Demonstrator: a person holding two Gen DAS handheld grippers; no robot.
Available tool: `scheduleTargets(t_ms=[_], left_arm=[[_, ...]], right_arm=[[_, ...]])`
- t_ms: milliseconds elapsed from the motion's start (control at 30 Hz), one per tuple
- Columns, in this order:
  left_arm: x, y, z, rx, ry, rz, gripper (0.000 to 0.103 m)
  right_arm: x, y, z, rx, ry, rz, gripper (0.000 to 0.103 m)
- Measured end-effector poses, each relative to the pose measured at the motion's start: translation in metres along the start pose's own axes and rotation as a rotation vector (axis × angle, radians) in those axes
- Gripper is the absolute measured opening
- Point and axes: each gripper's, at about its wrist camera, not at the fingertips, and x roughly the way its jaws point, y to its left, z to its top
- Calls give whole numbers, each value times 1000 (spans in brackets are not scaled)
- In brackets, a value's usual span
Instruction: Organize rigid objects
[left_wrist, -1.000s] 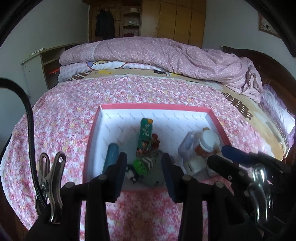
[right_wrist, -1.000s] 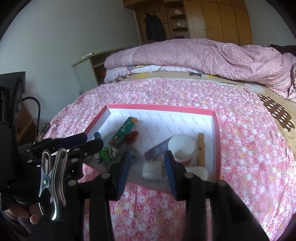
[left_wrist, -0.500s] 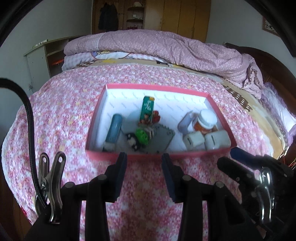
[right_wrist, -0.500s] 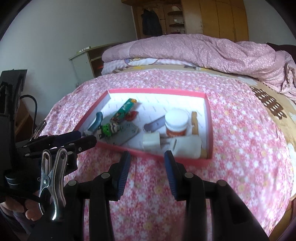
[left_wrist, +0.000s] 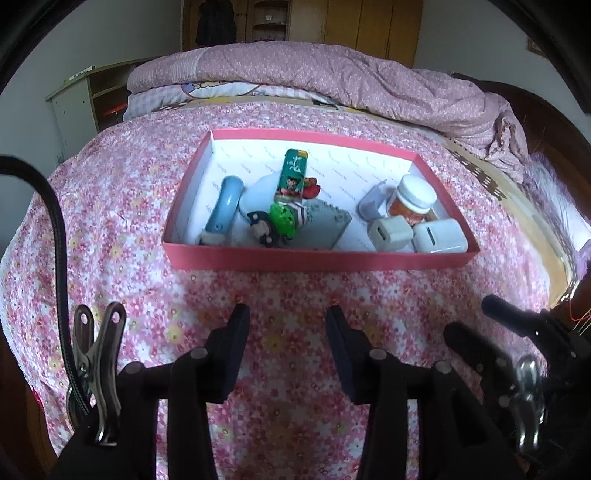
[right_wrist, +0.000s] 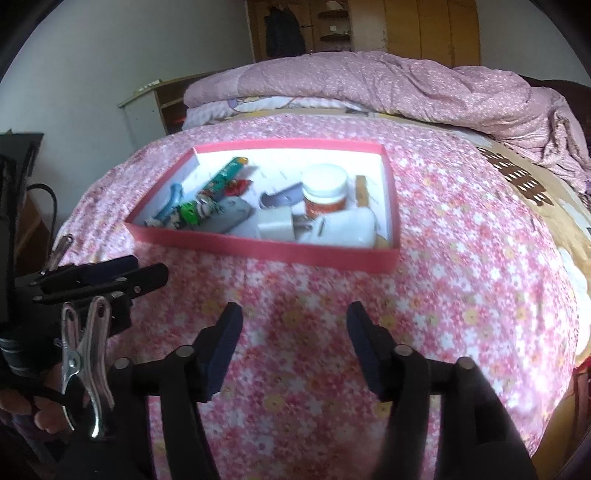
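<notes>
Hard to call the stage: all small things lie inside the box on the bedspread, none loose beside it, which fits either a finished gathering or a sorting within the box yet to come.

Inside the box: blue tube at its left, green pack and green toy mid-box on a grey plate, jar and two white chargers at its right.

For any reach in: approach from above, one item at a time, clear of the near wall.

Left gripper and right gripper both hang short of the box's near wall, level, pointing at it, jaws wide, holding nothing.
</notes>
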Motion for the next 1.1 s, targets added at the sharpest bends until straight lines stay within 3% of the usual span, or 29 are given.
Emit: scheduleTargets(t_ms=[333,400,433,733,1100], left_arm=[[19,1,-9,-9,40,27,61],[20,0,-11,-9,29,24,73],[21,-1,-11,-10,28,23,74],[24,-8,-18,17,-7,76,80],[24,-7,-19,12,-14,77,82]], right_arm=[[14,-6,-11,28,43,-55,76],[18,-6,-13,35,54,-69,77],[19,-7,-13,38,59,-77,77],[23,-7,-19,52,19,-133,82],[23,-6,-19,49,18,-133,83]])
